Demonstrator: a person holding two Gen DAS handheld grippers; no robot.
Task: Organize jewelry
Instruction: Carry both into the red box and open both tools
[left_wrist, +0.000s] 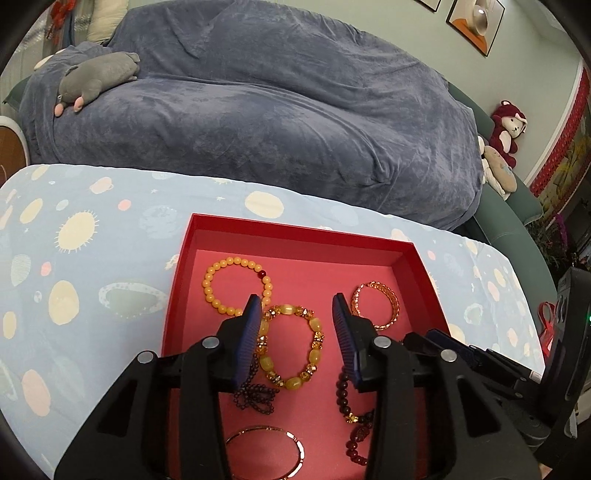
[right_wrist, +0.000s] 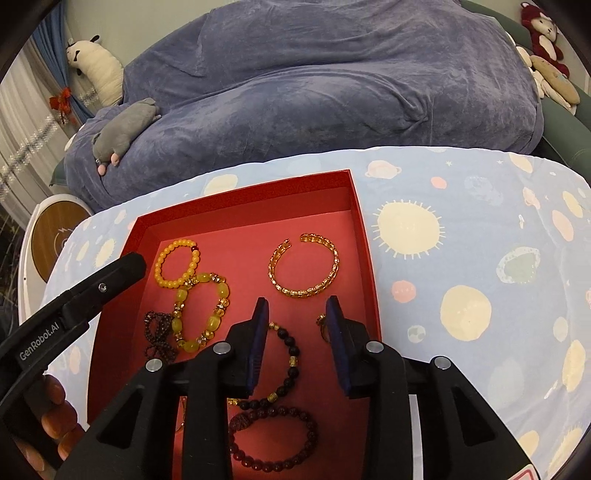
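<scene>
From your left wrist, your left tool stood wide and empty over the red box, straddling the chunky yellow bracelet. From your right wrist, your right tool gaped empty, gold cuff at twelve o'clock.

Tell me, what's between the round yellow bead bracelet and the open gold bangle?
Only bare pink lining of the red box lies between the yellow bead bracelet and gold bangle, seen in the right wrist view.
</scene>
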